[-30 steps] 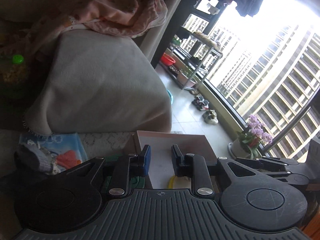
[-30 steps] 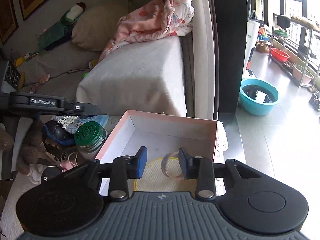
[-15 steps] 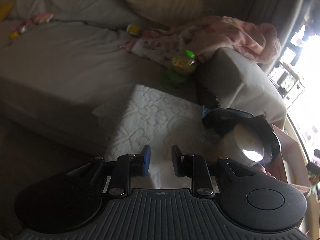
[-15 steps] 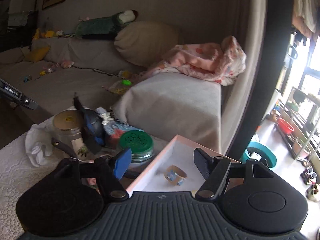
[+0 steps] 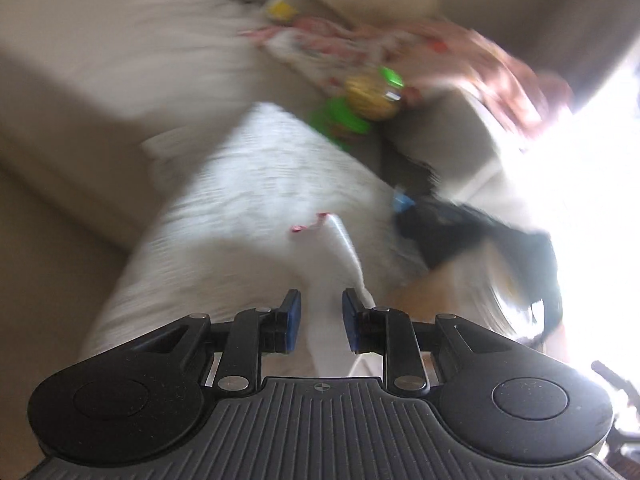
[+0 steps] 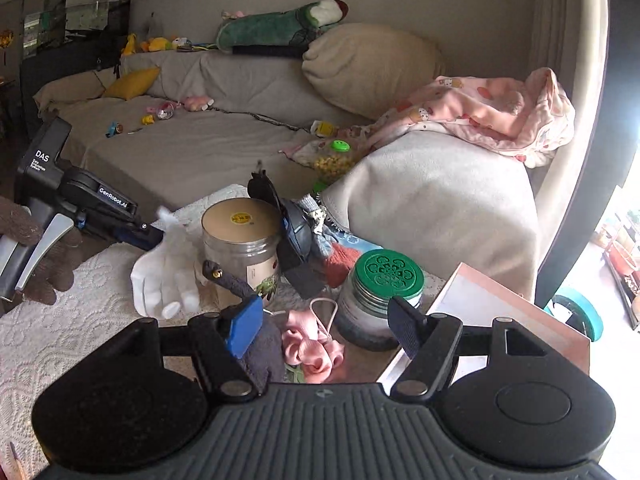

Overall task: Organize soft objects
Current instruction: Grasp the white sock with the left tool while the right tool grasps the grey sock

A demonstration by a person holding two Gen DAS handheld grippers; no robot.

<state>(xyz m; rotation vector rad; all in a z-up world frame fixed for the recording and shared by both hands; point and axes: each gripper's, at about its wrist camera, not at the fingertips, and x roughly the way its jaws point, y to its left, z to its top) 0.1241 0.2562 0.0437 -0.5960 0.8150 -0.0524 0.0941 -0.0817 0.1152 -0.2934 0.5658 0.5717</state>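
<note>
While the left gripper [image 5: 317, 322] pinches a limp white glove [image 6: 168, 276] above the lace cloth [image 6: 60, 344], the right gripper [image 6: 322, 326] hangs spread over crumpled pink fabric [image 6: 310, 350] beside a green-lidded jar [image 6: 380, 296].

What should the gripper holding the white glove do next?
Probably carry the white glove rightward to the pink box. The left gripper seems shut on its cuff, so it hangs off the lace cloth; the box stands open beside the green-lidded jar.
</note>
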